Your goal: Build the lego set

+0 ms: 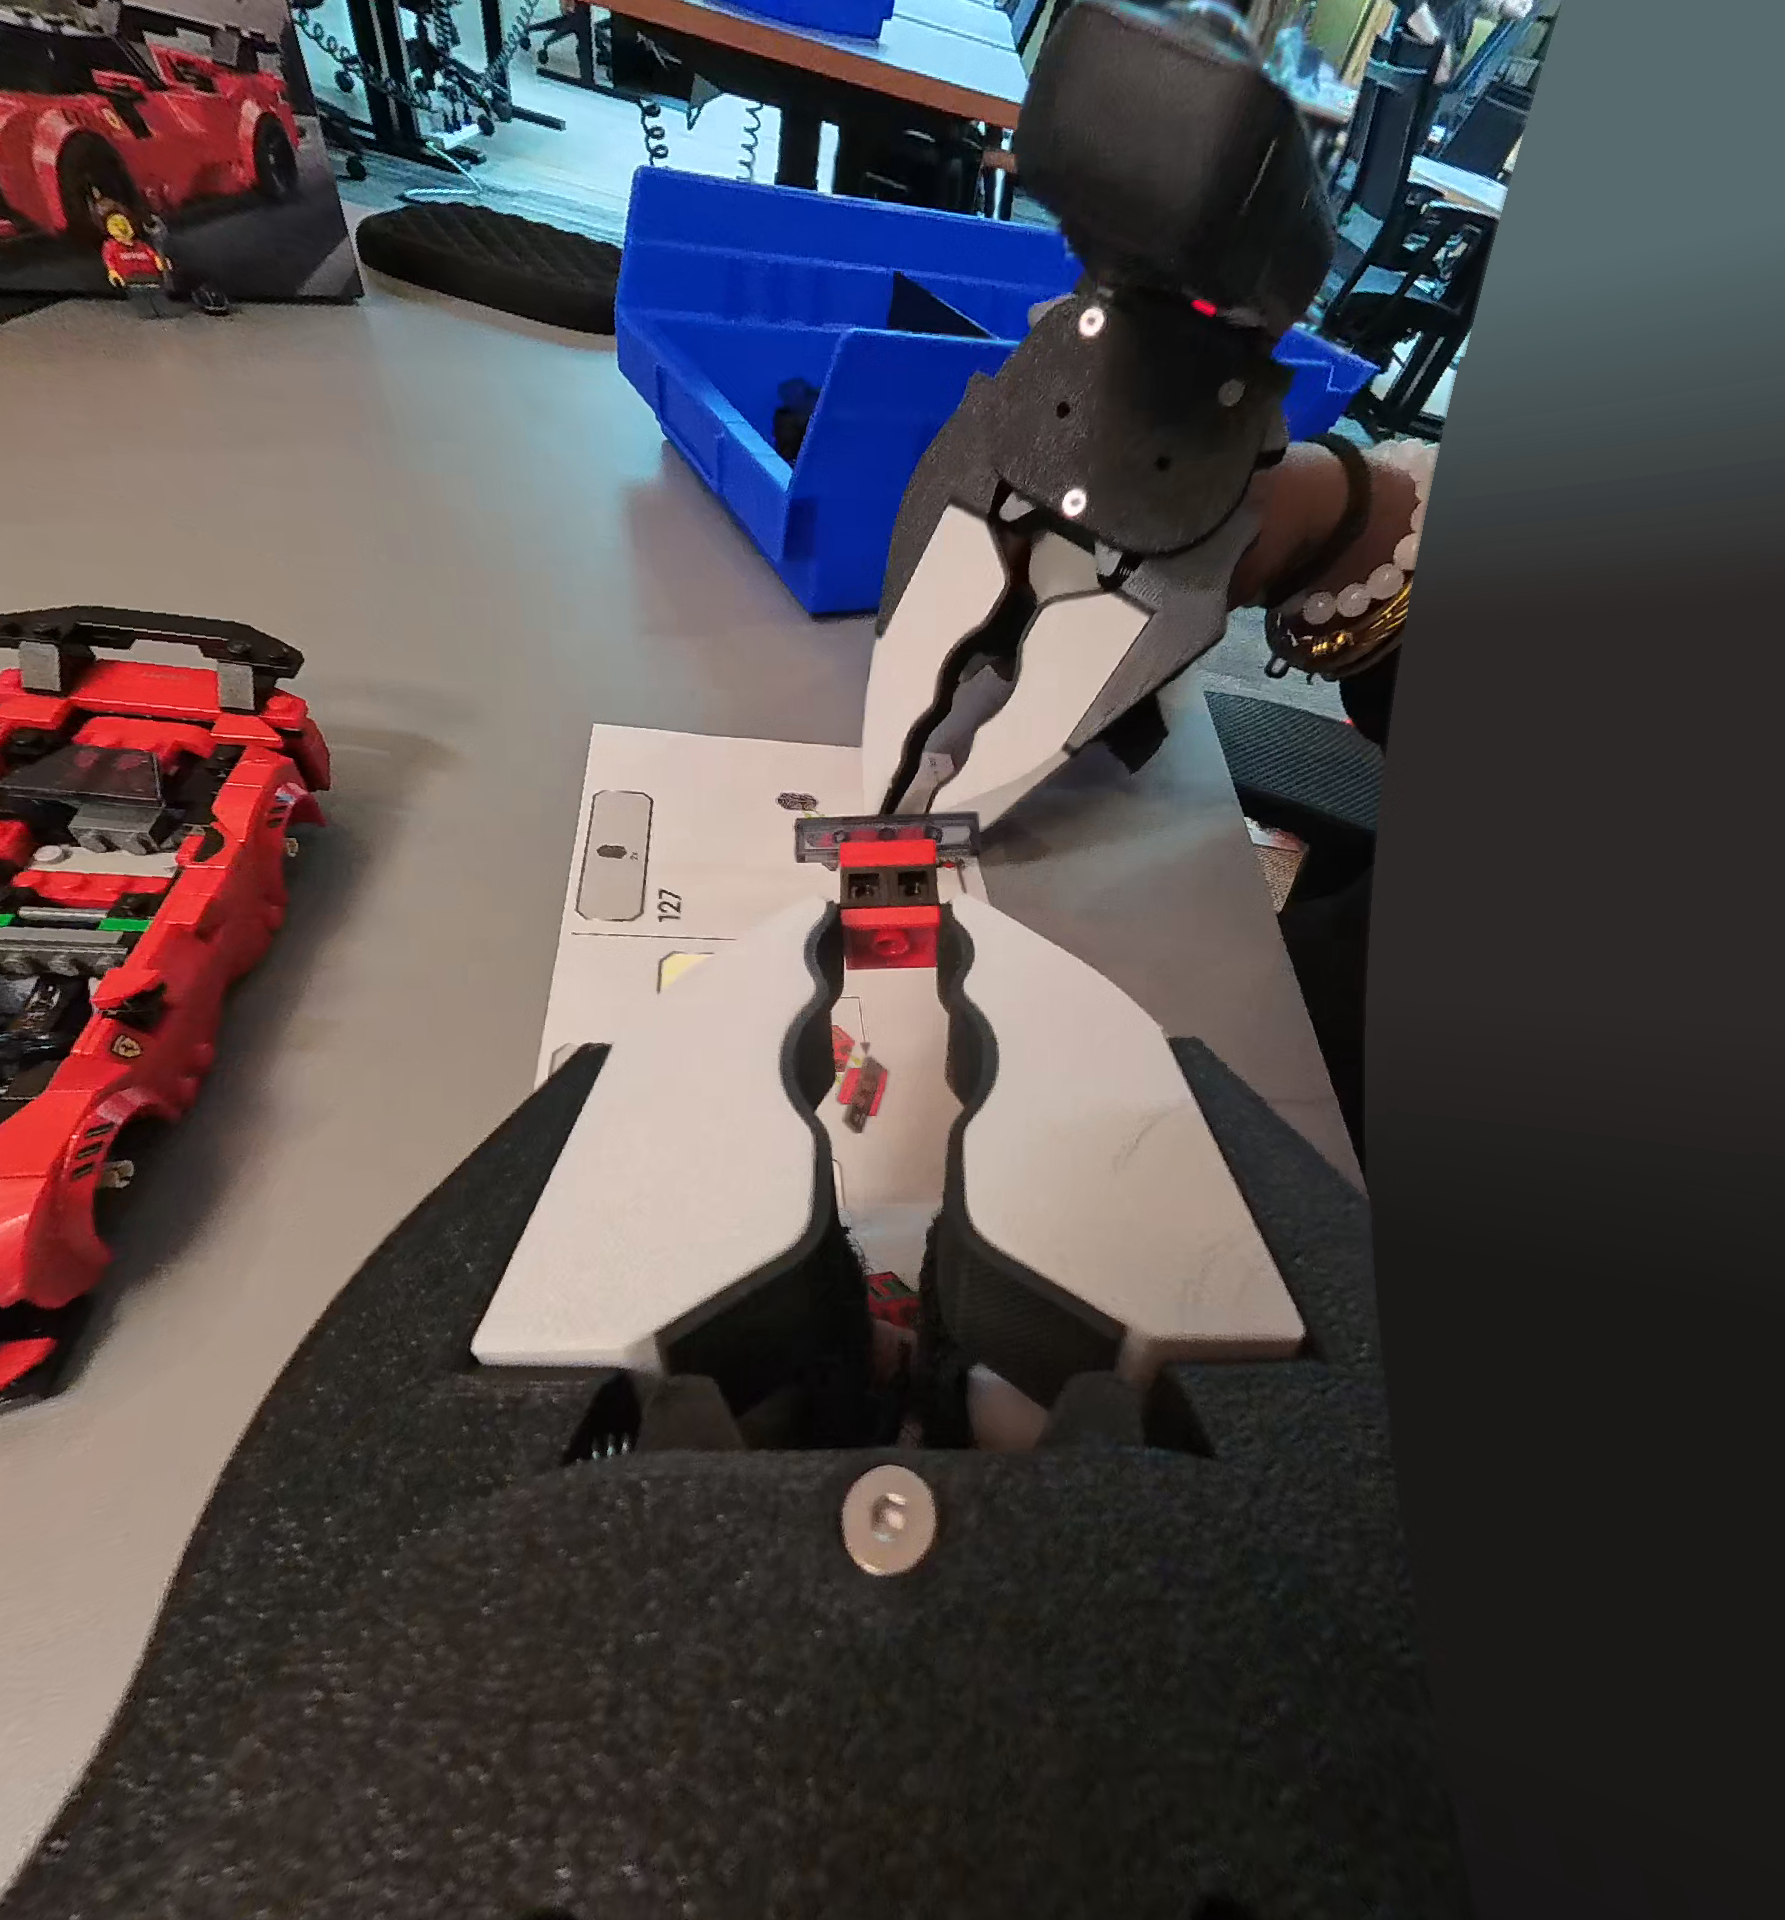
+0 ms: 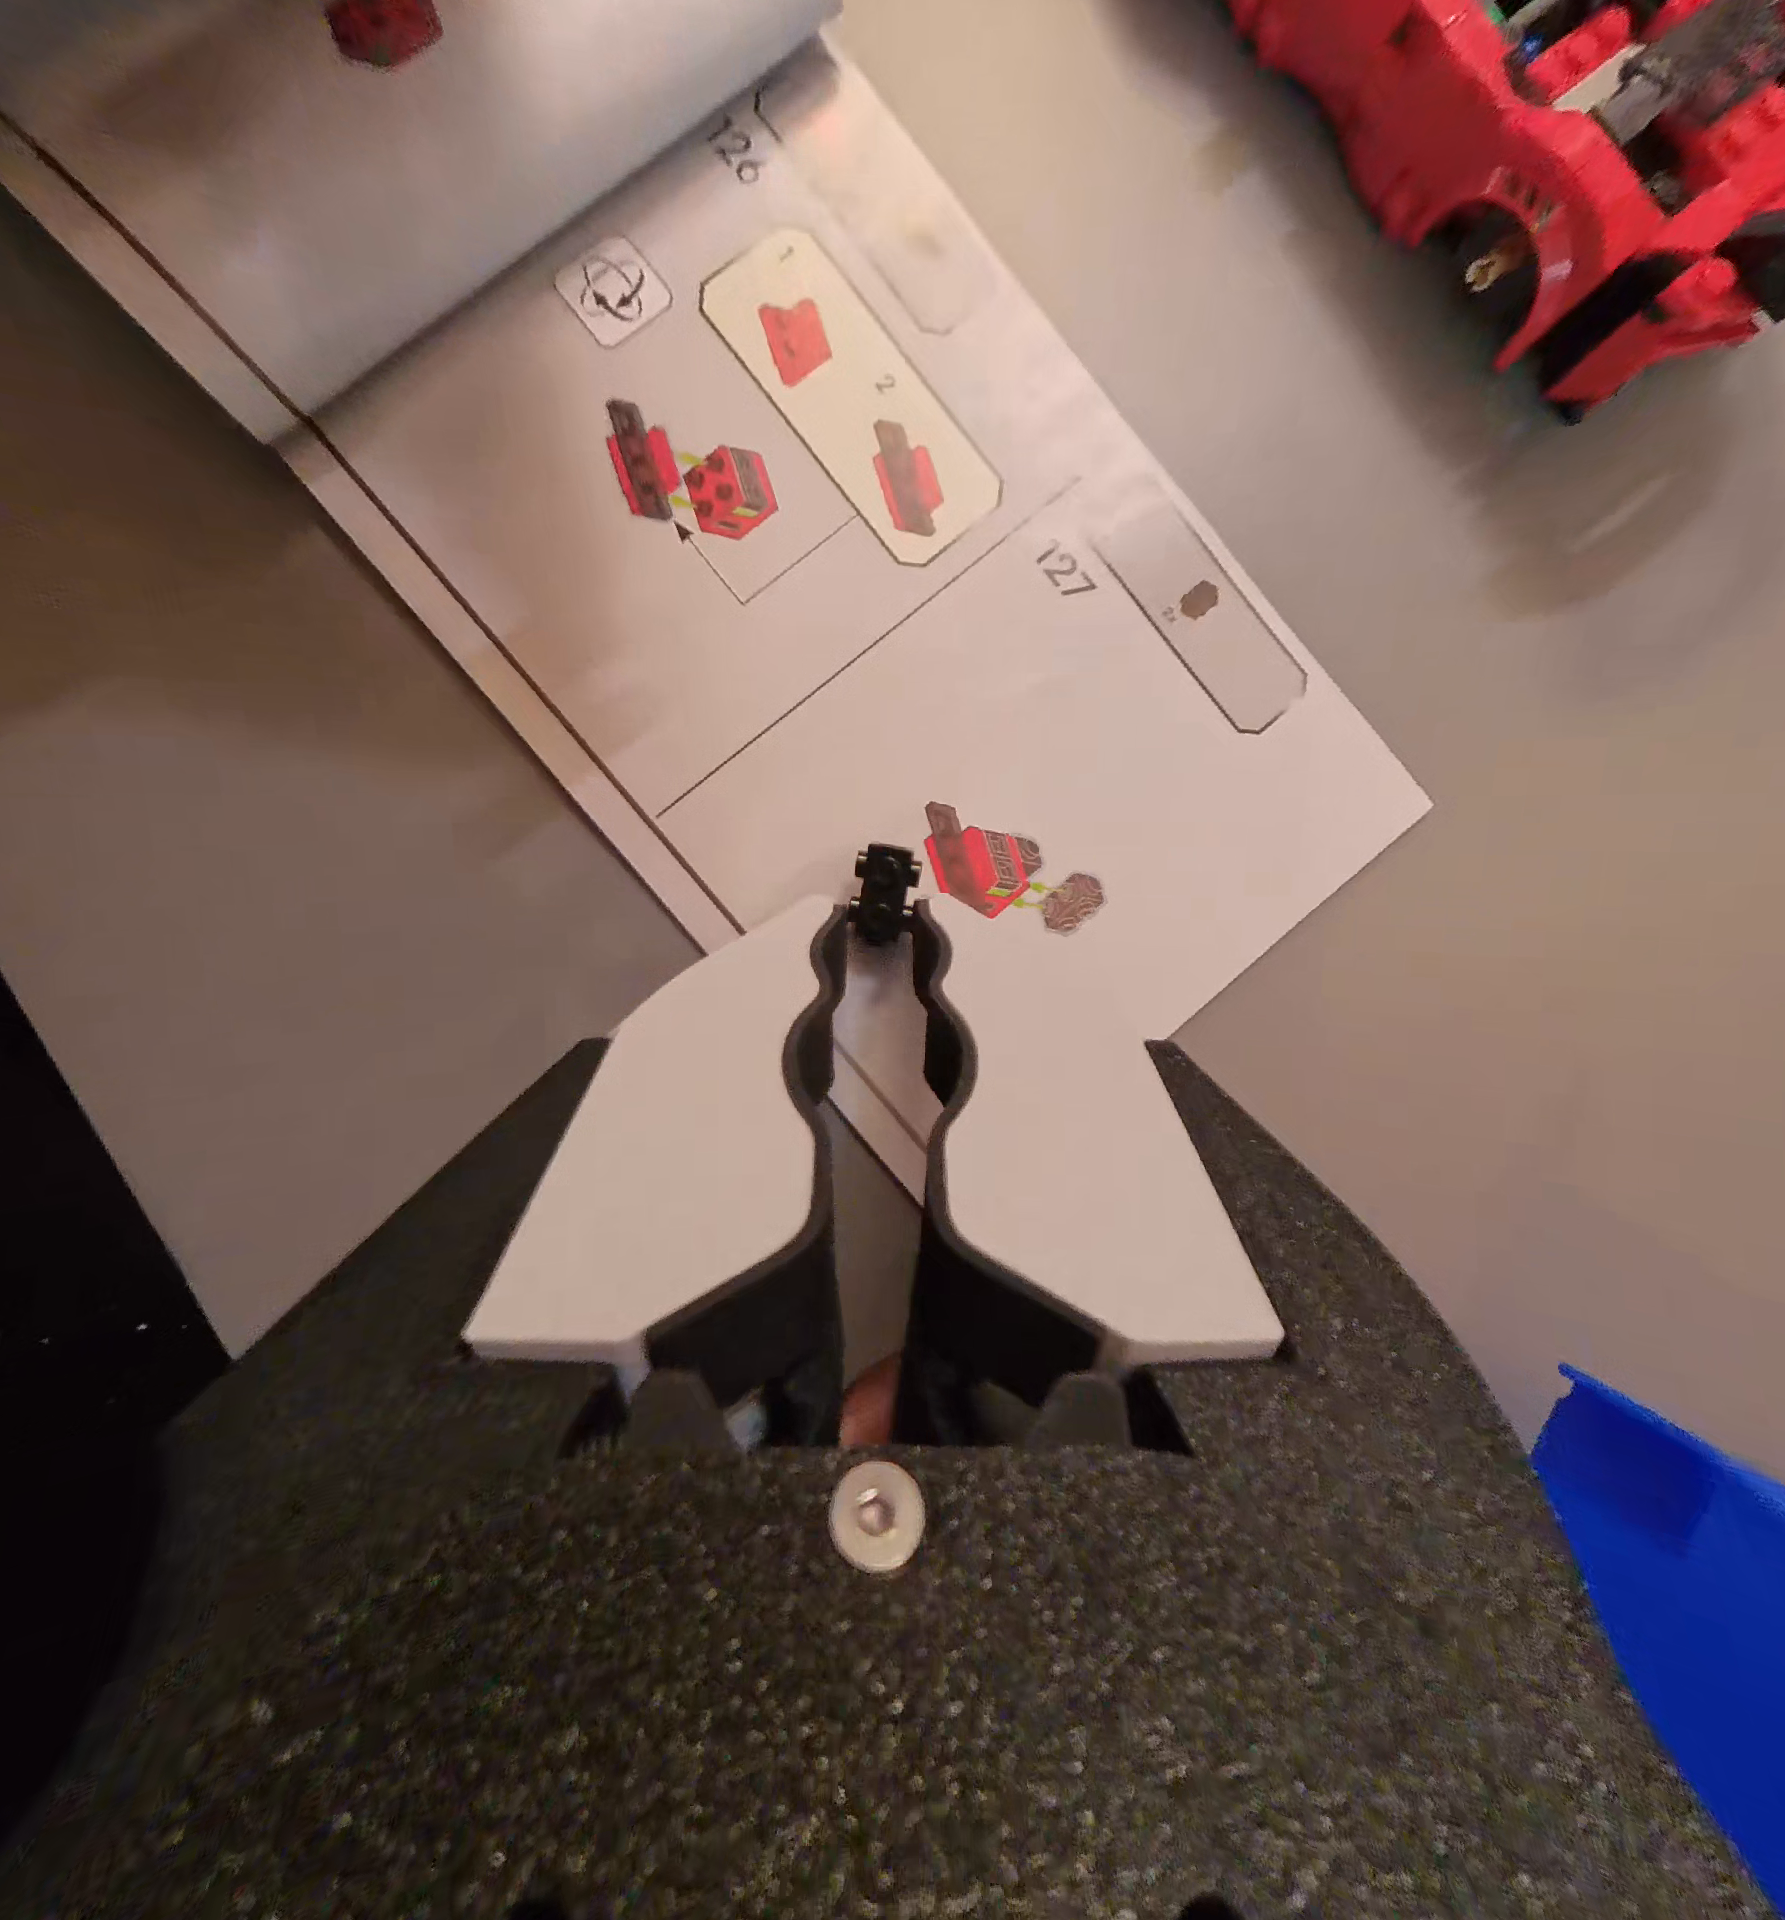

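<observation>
My left gripper (image 1: 888, 925) clamps the red-and-black sub-assembly (image 1: 888, 894); my right gripper (image 2: 880, 914) pinches a small black piece (image 2: 883, 891) (barely held). I should align studs squarely before pressing.

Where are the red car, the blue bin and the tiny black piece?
red car (image 1: 88, 935): left wrist view, bodywork.
blue bin (image 1: 763, 343): left wrist view, side wall.
tiny black piece (image 2: 883, 894): right wrist view, its middle.

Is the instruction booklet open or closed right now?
Open: the instruction booklet lies flat on the table, fold and printed steps visible, below the right gripper.
</observation>
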Motion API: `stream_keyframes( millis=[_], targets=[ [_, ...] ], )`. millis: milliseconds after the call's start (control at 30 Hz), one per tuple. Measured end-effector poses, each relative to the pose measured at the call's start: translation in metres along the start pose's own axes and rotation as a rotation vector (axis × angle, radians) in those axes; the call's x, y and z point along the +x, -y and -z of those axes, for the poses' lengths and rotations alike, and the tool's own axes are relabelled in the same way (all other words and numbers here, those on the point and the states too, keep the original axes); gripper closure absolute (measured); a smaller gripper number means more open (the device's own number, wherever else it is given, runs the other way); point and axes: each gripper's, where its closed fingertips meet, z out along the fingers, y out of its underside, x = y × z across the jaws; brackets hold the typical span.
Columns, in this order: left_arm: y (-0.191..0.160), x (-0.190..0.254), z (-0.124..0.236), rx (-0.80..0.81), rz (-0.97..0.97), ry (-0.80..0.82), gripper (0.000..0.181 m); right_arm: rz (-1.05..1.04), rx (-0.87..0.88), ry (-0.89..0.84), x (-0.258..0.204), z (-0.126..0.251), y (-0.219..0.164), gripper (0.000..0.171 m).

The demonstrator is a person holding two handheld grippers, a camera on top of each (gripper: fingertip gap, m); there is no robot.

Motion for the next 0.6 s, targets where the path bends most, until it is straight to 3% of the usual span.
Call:
stream_keyframes(
  millis=[600],
  targets=[
    [0.0014, -0.0003, -0.0004, 0.048, 0.041, -0.014, 0.165, -0.046, 0.041, 0.022, -0.0056, 0.0025, -0.0024, 0.138]
  ],
)
